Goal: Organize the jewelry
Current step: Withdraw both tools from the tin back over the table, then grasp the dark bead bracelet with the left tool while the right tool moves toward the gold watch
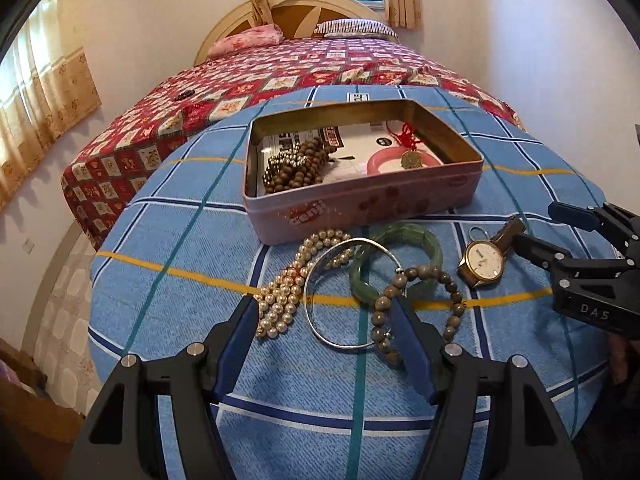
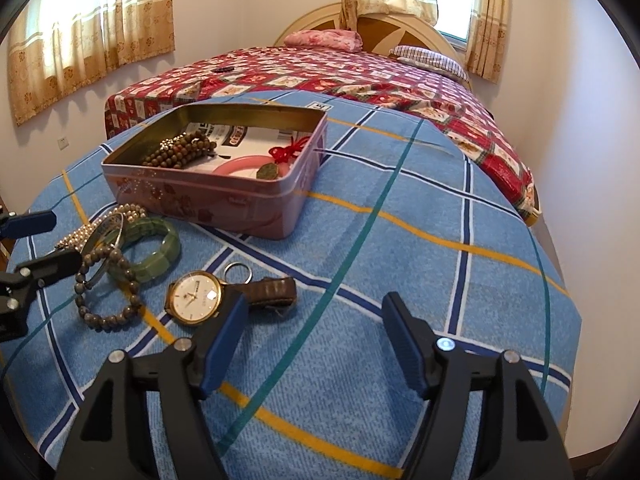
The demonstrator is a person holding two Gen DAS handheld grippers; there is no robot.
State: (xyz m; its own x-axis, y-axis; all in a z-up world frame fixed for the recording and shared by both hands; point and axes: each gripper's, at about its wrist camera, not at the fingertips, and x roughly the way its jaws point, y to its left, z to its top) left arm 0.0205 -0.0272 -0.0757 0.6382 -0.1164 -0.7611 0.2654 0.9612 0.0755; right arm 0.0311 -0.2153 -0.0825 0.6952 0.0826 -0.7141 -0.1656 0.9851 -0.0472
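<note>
One tin (image 1: 360, 204), one watch (image 1: 482, 262), four loose bracelets, one pearl strand (image 1: 288, 288).

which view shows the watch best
The right wrist view: the watch lies near and unblocked, its white dial, gold case and brown strap all plain. In the left wrist view the watch is farther off to the right, and the right gripper covers the strap's end.

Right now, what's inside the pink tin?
Inside the pink tin lie brown beads, a pink ring, a red knot with a coin charm, all on printed paper. Whatever is under the paper is hidden.
</note>
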